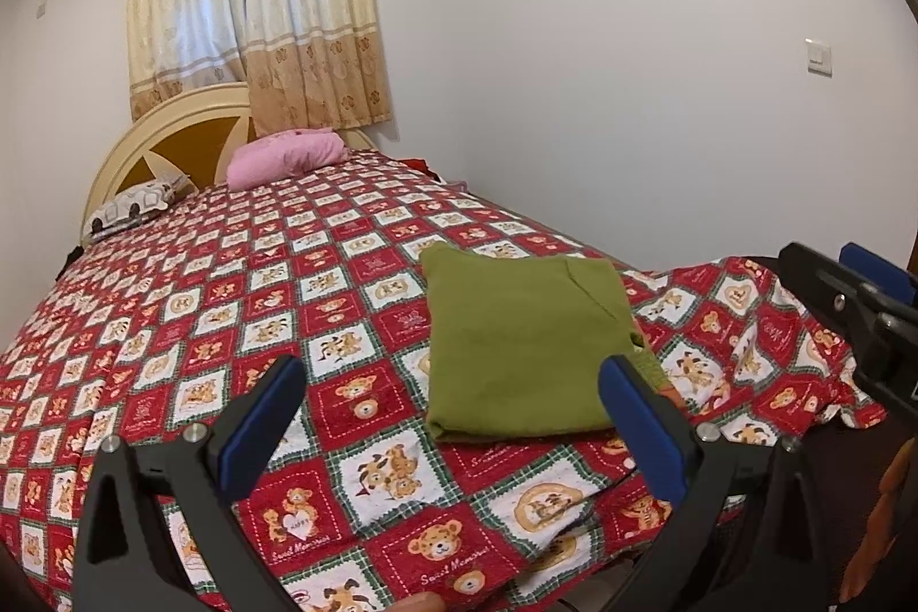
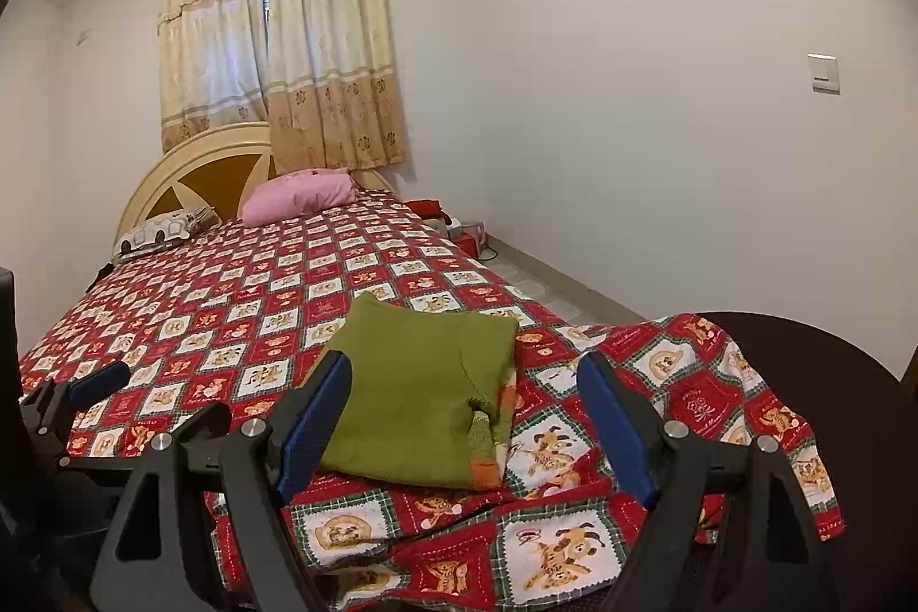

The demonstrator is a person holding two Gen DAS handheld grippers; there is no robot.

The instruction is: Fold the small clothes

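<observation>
A small green garment (image 1: 522, 342) lies folded into a flat rectangle on the red patchwork bedspread (image 1: 229, 302), near the foot of the bed. It also shows in the right wrist view (image 2: 413, 405), with an orange-trimmed cuff at its right edge. My left gripper (image 1: 453, 377) is open and empty, held just in front of the garment, not touching it. My right gripper (image 2: 465, 377) is open and empty, also just short of the garment. The right gripper shows at the far right of the left wrist view (image 1: 860, 291), and the left gripper at the left edge of the right wrist view (image 2: 86, 388).
A pink pillow (image 1: 287, 156) and a patterned pillow (image 1: 132, 207) lie by the cream headboard (image 1: 172, 124). A white wall (image 1: 631, 67) runs along the bed's right side. Small items (image 2: 459, 225) sit on the floor beside the bed. A dark round surface (image 2: 803, 382) is at right.
</observation>
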